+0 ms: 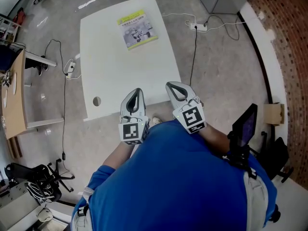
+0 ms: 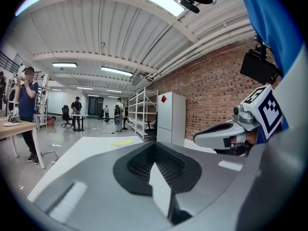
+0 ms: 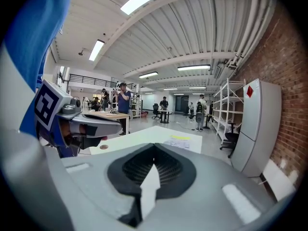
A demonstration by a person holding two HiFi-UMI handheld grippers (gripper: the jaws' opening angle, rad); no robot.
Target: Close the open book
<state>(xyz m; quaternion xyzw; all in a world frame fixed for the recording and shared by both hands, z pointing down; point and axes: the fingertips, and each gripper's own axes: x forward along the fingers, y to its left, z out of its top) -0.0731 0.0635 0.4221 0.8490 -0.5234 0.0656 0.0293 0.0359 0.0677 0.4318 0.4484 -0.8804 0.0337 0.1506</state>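
A book (image 1: 138, 29) with a yellow-green strip along its top lies flat at the far end of the white table (image 1: 120, 71), showing a single cover face. It also shows small in the left gripper view (image 2: 121, 142) and the right gripper view (image 3: 182, 141). Both grippers hover side by side at the table's near edge, close to the person's body and far from the book. My left gripper (image 1: 136, 91) (image 2: 155, 144) is shut with nothing in it. My right gripper (image 1: 171, 85) (image 3: 154, 146) is shut and empty too.
A round cable hole (image 1: 96, 101) sits in the table's near left corner. A power strip with cables (image 1: 199, 27) lies on the floor at the right. A wooden desk (image 1: 12, 95) stands left, a brick wall (image 1: 288, 42) right. People stand far off.
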